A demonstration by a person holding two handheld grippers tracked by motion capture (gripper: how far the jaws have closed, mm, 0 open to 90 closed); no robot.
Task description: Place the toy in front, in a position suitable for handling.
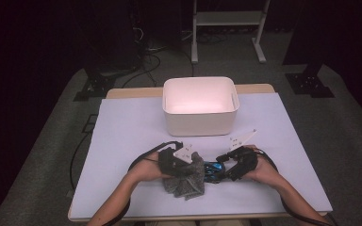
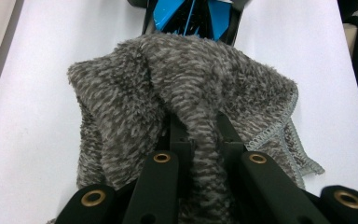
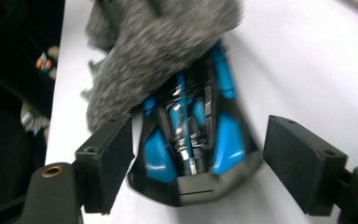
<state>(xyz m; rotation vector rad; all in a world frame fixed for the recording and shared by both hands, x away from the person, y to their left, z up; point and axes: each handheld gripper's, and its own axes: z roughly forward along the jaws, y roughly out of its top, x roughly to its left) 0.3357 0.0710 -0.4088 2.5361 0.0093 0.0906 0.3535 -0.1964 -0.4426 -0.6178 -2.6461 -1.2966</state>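
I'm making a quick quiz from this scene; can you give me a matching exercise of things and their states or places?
Things:
1. grey cloth
2. blue and black toy car
3. white bin
4. right gripper

States:
A. stands at the far side of the table
B. pinched by the left gripper
C. jaws open on either side of the car
D. partly under the cloth

Pairs: 1-B, 2-D, 3-A, 4-C

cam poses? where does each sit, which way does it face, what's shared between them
High view: above the person's side, facing forward and down; table, bin, both forearms.
Left gripper view: rides the left gripper, looking along jaws shut on the grey cloth.
Right gripper view: rides the right gripper, open around the blue car.
Shared: cloth and car.
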